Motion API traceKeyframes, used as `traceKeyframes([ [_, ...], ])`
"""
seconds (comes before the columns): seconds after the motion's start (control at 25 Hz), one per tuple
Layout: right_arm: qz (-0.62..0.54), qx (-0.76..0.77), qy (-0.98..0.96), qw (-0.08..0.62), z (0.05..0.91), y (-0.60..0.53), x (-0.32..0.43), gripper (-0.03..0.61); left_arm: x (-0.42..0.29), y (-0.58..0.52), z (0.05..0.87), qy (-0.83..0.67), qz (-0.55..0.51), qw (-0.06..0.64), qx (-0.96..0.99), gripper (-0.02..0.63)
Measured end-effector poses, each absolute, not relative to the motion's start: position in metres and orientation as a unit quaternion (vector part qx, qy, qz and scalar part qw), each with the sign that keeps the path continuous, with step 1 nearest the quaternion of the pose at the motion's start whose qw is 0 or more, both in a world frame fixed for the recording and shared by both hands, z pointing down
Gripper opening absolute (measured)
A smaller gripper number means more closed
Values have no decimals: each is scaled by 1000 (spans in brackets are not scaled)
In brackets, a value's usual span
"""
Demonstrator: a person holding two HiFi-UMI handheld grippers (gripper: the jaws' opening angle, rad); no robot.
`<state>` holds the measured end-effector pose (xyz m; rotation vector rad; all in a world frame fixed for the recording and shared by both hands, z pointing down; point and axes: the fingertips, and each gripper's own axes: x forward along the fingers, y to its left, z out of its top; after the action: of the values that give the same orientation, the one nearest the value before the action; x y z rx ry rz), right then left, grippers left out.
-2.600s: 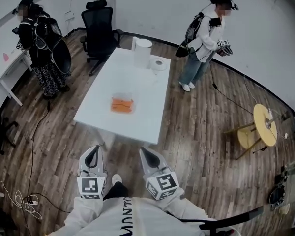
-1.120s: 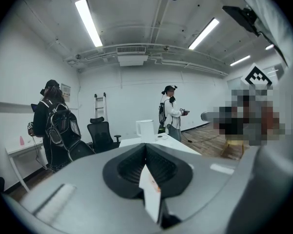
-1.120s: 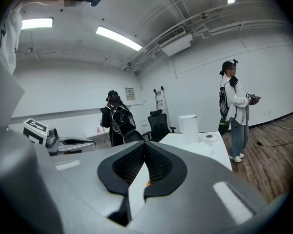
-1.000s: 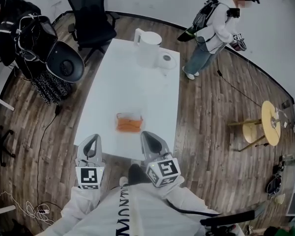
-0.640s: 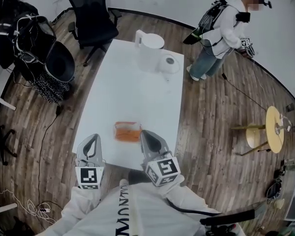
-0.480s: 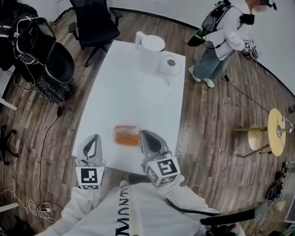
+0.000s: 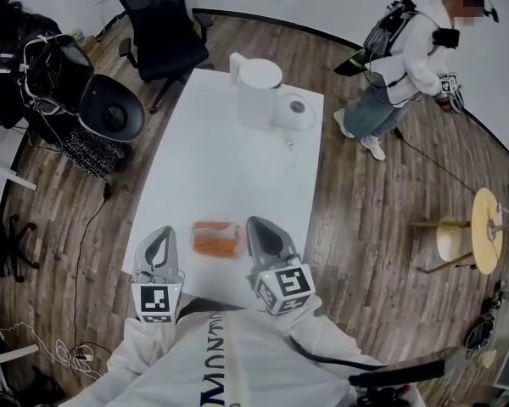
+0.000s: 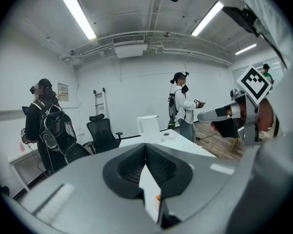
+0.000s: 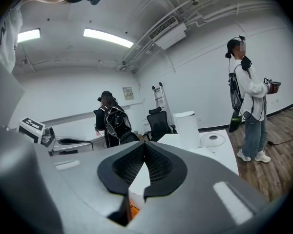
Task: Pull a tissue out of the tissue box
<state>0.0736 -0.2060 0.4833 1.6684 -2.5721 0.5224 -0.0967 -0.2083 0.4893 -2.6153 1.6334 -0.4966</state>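
- Left gripper (image 7: 161,237) and right gripper (image 7: 259,227): both pressed together at the tips, nothing pinched. Each gripper's own view shows ribbed dark pads meeting in a point.
- Change over the last few seconds: the person has walked up to the table (image 7: 237,159). It sat well ahead at first – now its near edge runs under the gripper tips.
- Tissue box (image 7: 216,239) was ahead of the tips a second ago. It now lies between the two grippers in the head view, near the table's near edge and touched by neither.
- Neither jaw pair has opened during the approach.
- Reading for the task: the approach looks about done, but the pull has not begun. One pair must spread before it can nip a tissue, and the other would likely steady the box, which looks light.
- Box: small, flat, rectangular, orange with a paler top. Whether a tissue stands up from the slot cannot be made out.
- Table: white, smooth, long rectangle, mostly bare.
- Far end: a tall white jug (image 7: 256,90), cylindrical and matte, with a white roll (image 7: 295,110) just beside it lying flat, its core hole facing up.
- Floor (image 7: 365,219): dark wood planks.
- Two bystanders stand well apart from the table, and a black office chair (image 7: 165,24) sits by its far corner.
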Motion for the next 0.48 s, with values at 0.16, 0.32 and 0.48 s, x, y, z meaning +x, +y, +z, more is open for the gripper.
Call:
traceKeyframes([
  [0.16,171,539,-825,13,484,-208,79,0,-93,-207,492,519,-167,5,-838,-3],
  [0.32,162,540,-825,24,486,-210,78,0,-93,-213,491,514,-168,5,-841,-3],
  [0.48,151,540,-826,56,493,-209,74,2,-94,-219,490,506,-172,11,-845,-3],
])
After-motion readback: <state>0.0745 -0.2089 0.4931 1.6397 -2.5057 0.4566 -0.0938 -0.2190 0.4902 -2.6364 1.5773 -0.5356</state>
